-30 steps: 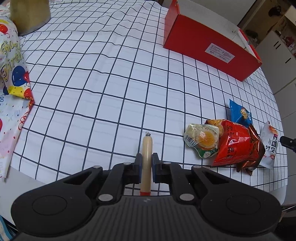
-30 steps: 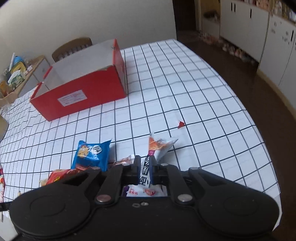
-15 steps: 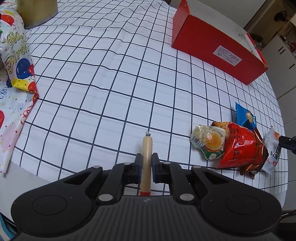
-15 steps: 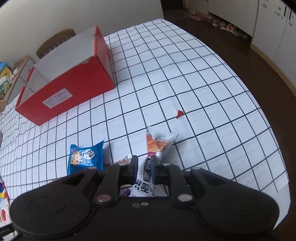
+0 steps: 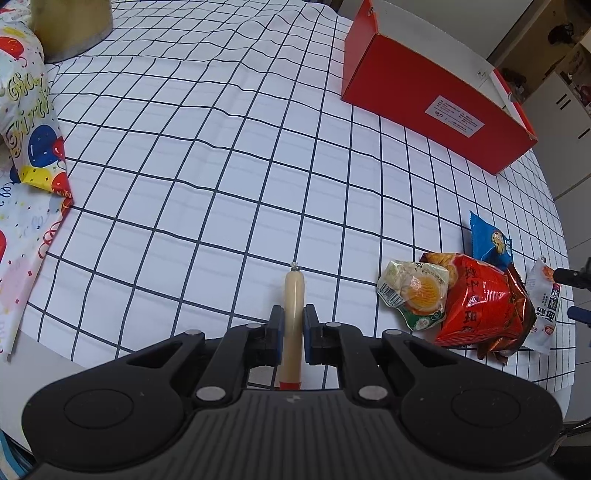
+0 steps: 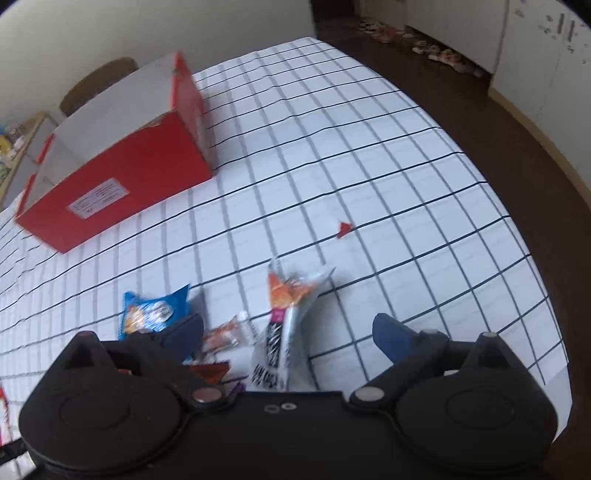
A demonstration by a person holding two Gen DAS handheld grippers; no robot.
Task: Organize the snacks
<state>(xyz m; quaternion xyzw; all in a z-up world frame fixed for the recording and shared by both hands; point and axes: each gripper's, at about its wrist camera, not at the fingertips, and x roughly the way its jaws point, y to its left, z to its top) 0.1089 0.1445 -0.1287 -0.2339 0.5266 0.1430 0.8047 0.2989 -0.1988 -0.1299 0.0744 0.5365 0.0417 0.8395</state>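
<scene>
My left gripper (image 5: 293,317) is shut on a pale sausage stick (image 5: 294,295) and holds it above the checked tablecloth. My right gripper (image 6: 288,326) is open, its jaws wide on either side of a white snack packet (image 6: 286,328) that lies on the cloth between them. That packet also shows in the left wrist view (image 5: 545,306). A red open box (image 5: 432,99) stands at the far right; in the right wrist view the box (image 6: 110,184) is at the far left. A blue packet (image 6: 151,312), a red chip bag (image 5: 480,306) and a green-white packet (image 5: 413,291) lie close together.
A balloon-print gift bag (image 5: 29,122) lies at the left table edge. A tan object (image 5: 70,26) stands at the far left corner. A small red scrap (image 6: 344,229) lies on the cloth. The table edge (image 6: 517,221) drops to a dark floor on the right.
My right gripper has opened and let go of the white packet, which now lies on the cloth. My left gripper still holds the sausage stick and has shifted slightly.
</scene>
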